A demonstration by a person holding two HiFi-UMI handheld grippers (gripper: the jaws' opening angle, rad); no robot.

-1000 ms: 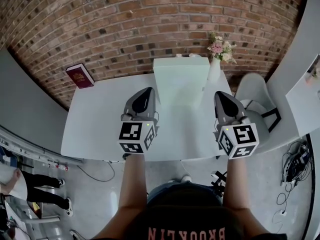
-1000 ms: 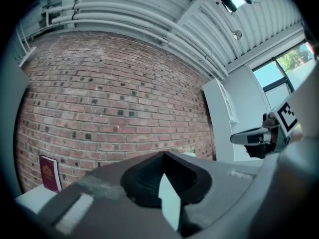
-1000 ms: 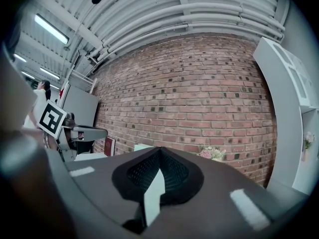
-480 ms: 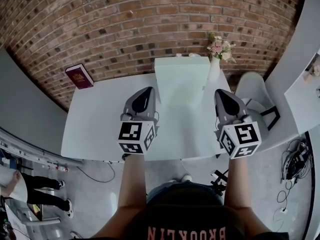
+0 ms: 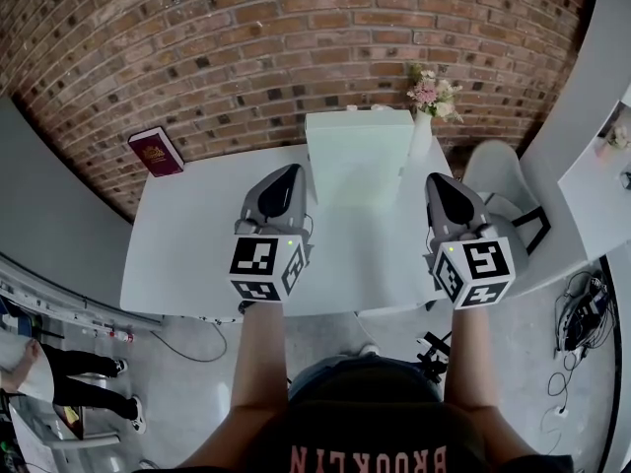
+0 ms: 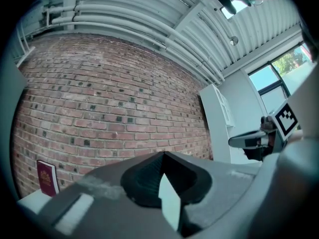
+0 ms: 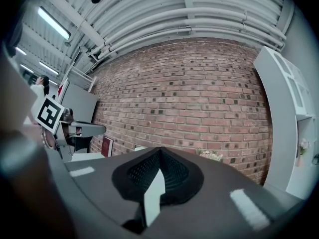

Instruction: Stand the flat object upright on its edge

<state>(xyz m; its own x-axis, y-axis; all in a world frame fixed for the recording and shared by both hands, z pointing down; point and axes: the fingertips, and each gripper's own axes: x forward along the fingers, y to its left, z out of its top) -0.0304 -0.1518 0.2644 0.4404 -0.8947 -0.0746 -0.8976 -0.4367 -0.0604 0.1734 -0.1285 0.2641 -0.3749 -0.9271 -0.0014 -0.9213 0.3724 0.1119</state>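
Although a second has passed, almost nothing has changed: both arms keep the same pose, and nothing on the counter has moved. A red brick wall fills the back of the scene. In front of it is a white counter, seen steeply from above. A pale box stands at the far middle of the counter.

The left claw and the right claw are held side by side above the near half of the counter. They point level toward the wall, one on each side of the box. Each claw's own camera shows its jaws pressed together with nothing between them, so both are clenched and empty.

The task's thing, a dark red book, sits at the far left corner of the counter, well apart from both claws. From the left claw's camera its cover faces outward and it looks upright, close to the wall. Whether it leans on the bricks cannot be told. A small vase of pink flowers stands just right of the box.

Judged from this stillness, no reach toward the book is under way. Either the work has not begun, or the book already stands and the task is finished.
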